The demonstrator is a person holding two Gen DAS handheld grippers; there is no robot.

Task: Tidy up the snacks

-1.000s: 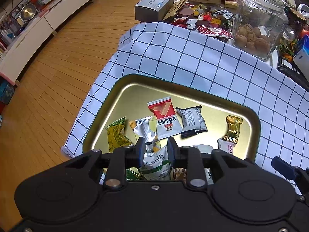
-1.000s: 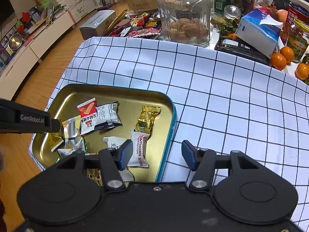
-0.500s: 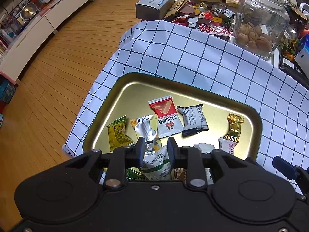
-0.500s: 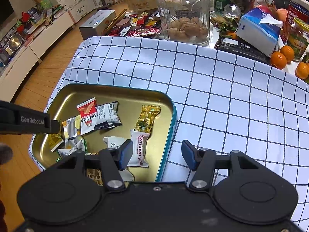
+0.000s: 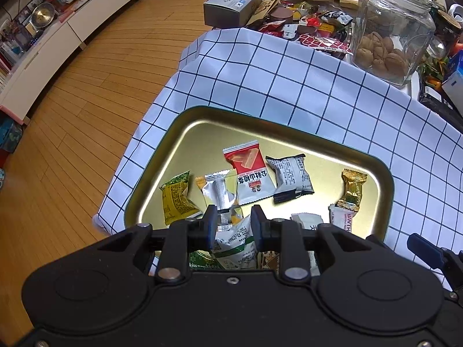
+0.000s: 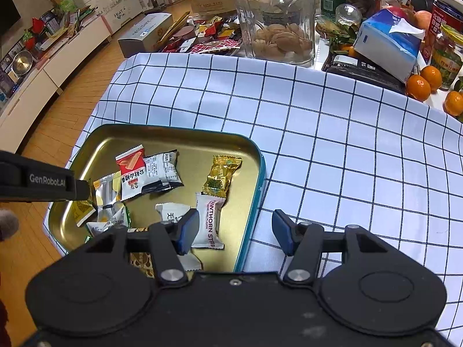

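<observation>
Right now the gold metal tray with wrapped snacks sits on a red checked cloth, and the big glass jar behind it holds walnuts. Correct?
Not quite: the checked cloth is white with dark lines, as the right wrist view shows. The tray does sit on it, and the glass jar holds walnuts.

The left tool (image 5: 233, 225) points steeply downward, its two fingers (image 5: 210, 224) pressed against a white-and-green packet (image 5: 234, 244) between them. The right tool (image 6: 235, 231) is tilted down just as steeply — jaws parted wide, nothing between them.
</observation>
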